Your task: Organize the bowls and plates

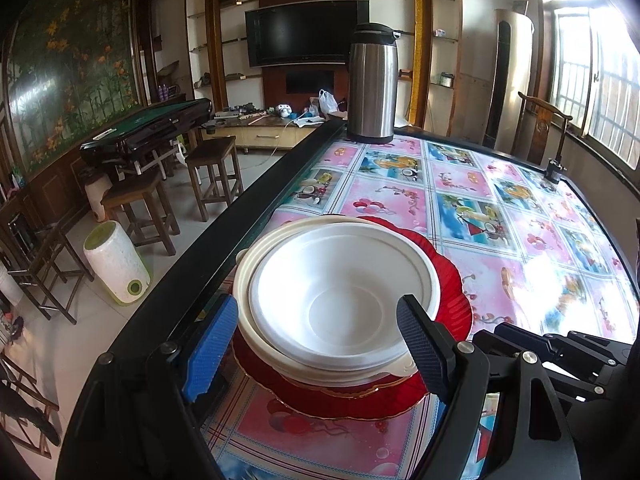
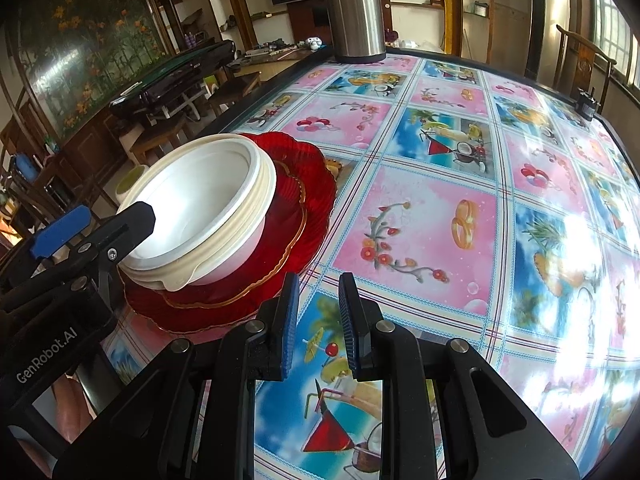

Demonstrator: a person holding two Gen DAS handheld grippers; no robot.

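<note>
Lettering "GenRobot.AI" on left claw (image 2: 96, 216), spread around white bowls (image 1: 340, 292); right claw (image 2: 318, 320) nearly together, empty.

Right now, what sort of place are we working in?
Likely a home living or dining room: a black flat-screen television on a wooden shelf wall, wooden stools on the tiled floor, and a patterned plastic-covered dining table.
</note>
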